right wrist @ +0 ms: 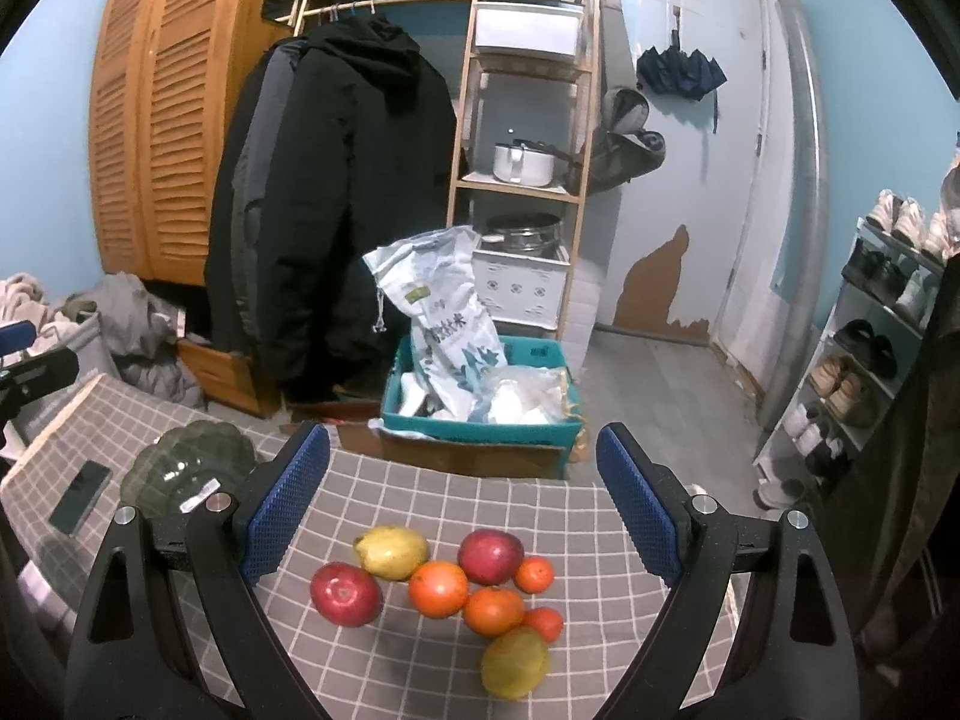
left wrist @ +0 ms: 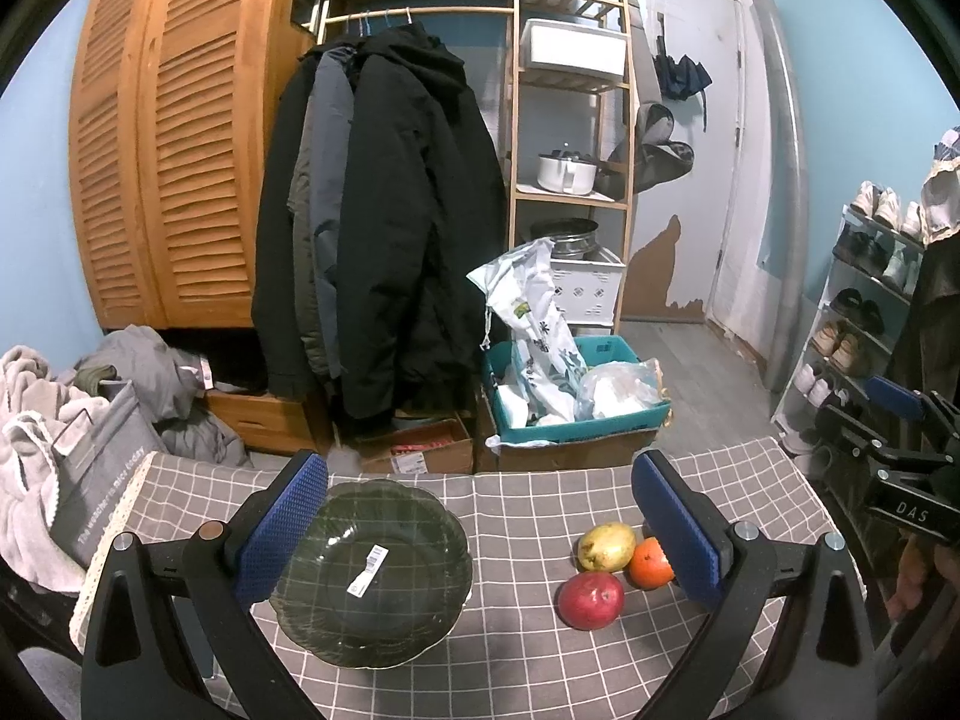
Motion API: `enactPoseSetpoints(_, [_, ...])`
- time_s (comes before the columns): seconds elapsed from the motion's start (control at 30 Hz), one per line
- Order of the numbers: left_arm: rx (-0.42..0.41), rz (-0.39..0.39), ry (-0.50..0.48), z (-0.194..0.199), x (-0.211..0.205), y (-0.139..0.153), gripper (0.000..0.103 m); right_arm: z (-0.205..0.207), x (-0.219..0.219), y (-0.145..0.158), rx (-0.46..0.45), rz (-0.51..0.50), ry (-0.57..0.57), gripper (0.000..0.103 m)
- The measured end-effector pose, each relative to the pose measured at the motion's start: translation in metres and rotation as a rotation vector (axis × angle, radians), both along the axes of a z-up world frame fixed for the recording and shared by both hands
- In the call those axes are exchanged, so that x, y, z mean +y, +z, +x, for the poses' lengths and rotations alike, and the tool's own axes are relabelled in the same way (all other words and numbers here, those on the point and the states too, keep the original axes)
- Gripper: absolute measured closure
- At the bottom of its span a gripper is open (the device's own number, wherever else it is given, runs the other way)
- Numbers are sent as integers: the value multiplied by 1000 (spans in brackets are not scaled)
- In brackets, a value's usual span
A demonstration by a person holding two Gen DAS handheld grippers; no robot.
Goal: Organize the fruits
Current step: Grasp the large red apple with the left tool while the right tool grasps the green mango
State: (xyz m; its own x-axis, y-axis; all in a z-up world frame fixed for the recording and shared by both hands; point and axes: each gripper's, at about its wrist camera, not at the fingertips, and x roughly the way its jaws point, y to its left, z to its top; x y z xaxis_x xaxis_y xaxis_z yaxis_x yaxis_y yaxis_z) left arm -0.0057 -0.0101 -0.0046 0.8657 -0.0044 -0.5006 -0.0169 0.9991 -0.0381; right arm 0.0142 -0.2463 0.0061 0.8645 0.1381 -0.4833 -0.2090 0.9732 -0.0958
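- Right gripper (right wrist: pixel 462 507): jaws spread wide, nothing between the blue textured pads; it hovers over the fruit pile on the checked tablecloth (right wrist: pixel 420 498).
- Left gripper (left wrist: pixel 480 531): likewise released and empty, framing the green glass dish (left wrist: pixel 372 576) with its left pad and the fruit's edge with its right.
- Fruit, right-wrist view: near red apple (right wrist: pixel 346 592), far red apple (right wrist: pixel 490 556), yellow pear (right wrist: pixel 391 551), second yellow-green pear (right wrist: pixel 515 662), two oranges (right wrist: pixel 438 588) (right wrist: pixel 493 610), two small mandarins (right wrist: pixel 533 574) (right wrist: pixel 545 624). All clustered, several touching, to the right of the dish.
- Handling, judged: apples firm, smooth and rather slippery; take across the widest middle. Pears likely to bruise; grip the belly lightly. Oranges have a dimpled skin that should hold well. Mandarins are soft and light. Round shapes may roll when a neighbour is lifted.
- Dish: scalloped, empty, probably brittle and heavy; best left where it stands.
- Writing: white barcode sticker on the dish, print too small to read; "DAS" on the right gripper's body in the left-wrist view; grey bag (left wrist: pixel 96 480) beside the table reads roughly "The weather is nice today".
- Dark phone (right wrist: pixel 80 505) lies on the cloth left of the dish.
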Motion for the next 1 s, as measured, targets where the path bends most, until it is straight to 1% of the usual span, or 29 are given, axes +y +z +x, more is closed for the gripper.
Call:
enactPoseSetpoints(0.23, [24,8,-12,9,-10,-8,1,9,-15,-10,44,-11,-41,14])
enactPoseSetpoints(0.43, [76,16,-55,24,-20,-23,1,14,-24,-26,98,-32,-94,14])
enactPoseSetpoints(0.6, [147,-4,-93,39,-29,-43,1,23,-34,-49,178,-25,-118,14])
enactPoseSetpoints(0.83, [246,-2,-127,54,-39,-74,1,33,-52,-86,321,7,-153,14])
enactPoseSetpoints(1.0, [327,-6,-144,66,-47,-99,1,38,-61,-106,389,23,-172,14])
